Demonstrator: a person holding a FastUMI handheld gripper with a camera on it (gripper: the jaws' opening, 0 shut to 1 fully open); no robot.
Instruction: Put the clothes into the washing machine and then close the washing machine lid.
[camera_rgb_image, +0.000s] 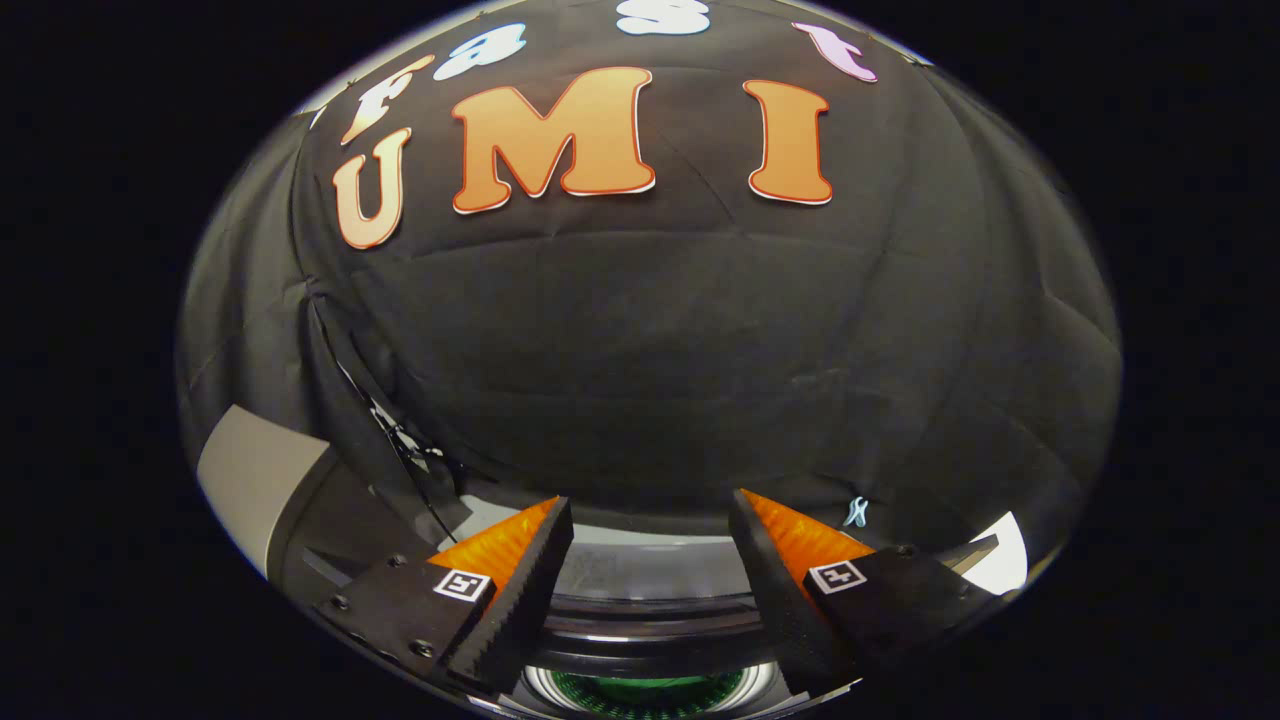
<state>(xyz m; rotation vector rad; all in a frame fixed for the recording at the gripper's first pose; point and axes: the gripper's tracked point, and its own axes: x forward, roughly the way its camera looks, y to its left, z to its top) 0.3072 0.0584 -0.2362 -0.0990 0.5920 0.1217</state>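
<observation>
My gripper (650, 515) is open, with a wide gap and nothing between its fingers (520, 580). Below and between the fingers lies the top of the washing machine (650, 570), its grey back panel just ahead of the fingertips. Closer in, under the fingers, the round drum opening (645, 690) shows a bright ring with something green inside; I cannot tell what it is. The machine's lid is hidden from me.
The black cloth wall (680, 350) stands right behind the machine. A grey and dark slab (265, 480) rises beside the left finger, with thin cables (405, 450) hanging next to it. A small pale clip (856, 512) sits on the cloth past the right finger.
</observation>
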